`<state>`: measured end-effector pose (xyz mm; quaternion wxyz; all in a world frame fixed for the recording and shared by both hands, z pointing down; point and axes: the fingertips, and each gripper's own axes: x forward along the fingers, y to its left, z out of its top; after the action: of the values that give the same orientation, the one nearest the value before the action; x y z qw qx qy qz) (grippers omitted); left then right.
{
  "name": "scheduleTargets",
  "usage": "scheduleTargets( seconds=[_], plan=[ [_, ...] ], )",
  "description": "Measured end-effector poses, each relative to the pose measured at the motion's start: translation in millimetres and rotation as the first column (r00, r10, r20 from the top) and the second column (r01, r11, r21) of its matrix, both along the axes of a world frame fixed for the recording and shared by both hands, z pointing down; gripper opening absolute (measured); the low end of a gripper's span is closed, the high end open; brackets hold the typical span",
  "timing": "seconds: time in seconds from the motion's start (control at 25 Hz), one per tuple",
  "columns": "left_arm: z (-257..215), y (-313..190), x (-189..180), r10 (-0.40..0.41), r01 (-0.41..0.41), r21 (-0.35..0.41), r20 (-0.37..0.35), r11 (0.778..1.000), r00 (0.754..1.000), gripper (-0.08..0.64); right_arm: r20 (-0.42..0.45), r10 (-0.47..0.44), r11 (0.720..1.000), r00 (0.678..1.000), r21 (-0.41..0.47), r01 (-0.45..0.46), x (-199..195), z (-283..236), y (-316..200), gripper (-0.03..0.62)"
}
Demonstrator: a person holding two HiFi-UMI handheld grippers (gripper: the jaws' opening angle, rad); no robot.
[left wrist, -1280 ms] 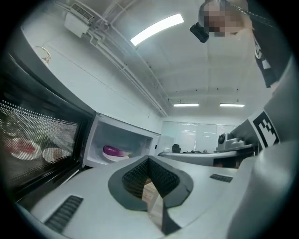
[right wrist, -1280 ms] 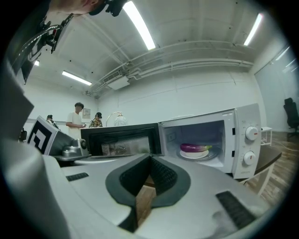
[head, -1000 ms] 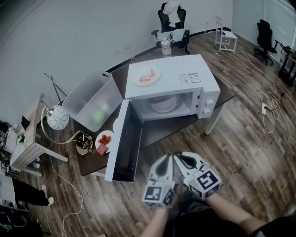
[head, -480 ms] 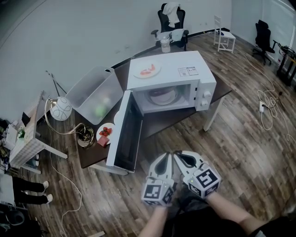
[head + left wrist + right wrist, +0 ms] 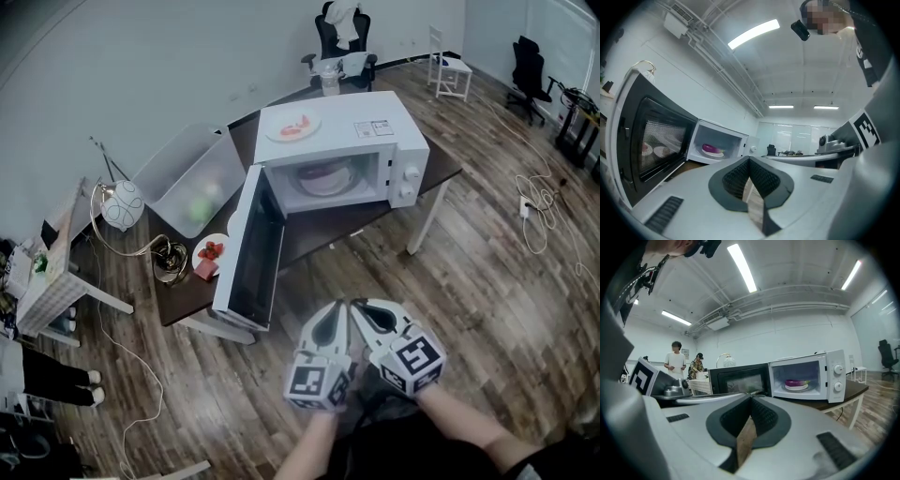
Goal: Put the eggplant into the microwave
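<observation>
The view has backed away from the microwave (image 5: 375, 131). Left gripper (image 5: 749, 161) and right gripper (image 5: 751, 399) are closed and hold nothing. The eggplant (image 5: 797, 382) sits inside. The door (image 5: 248, 253) is open and probably best pushed squarely at its outer edge.

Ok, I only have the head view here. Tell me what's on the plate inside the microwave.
Observer: The right gripper view looks straight in. A purple eggplant lies on the white plate inside the microwave.
Operator: Now check the jaws on the left for me.
Observer: The left hand-held gripper is shut, its pads together with nothing between them.
Operator: Same for the other one.
Observer: The right hand-held gripper is shut too, and it is empty.
</observation>
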<state>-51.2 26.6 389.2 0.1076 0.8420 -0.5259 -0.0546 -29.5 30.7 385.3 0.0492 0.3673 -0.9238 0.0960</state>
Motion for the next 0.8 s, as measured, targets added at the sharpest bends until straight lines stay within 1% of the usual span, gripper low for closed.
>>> scheduleTargets(
  seconds=[0.16,0.36,0.56,0.8],
  plan=[
    [2.4,9.2,2.7,0.007,-0.007,-0.006,-0.001,1.0,1.0,0.007,-0.009,0.001,1.0,1.0,-0.003,-0.001,1.5,-0.5,8.5,-0.003],
    [4.2,14.6,2.0,-0.002,0.002,-0.017,0.006,1.0,1.0,0.006,-0.011,-0.004,1.0,1.0,-0.009,0.004,1.9,2.9,15.6,-0.003],
    [5.3,21.4,5.8,0.002,-0.003,-0.019,-0.01,1.0,1.0,0.007,-0.023,-0.005,1.0,1.0,-0.006,0.005,3.1,4.1,22.9,-0.003],
    [10.1,27.9,1.7,-0.012,0.012,-0.028,-0.007,1.0,1.0,0.007,-0.03,-0.02,1.0,0.999,-0.018,0.019,0.1,8.6,30.2,-0.003]
  ],
)
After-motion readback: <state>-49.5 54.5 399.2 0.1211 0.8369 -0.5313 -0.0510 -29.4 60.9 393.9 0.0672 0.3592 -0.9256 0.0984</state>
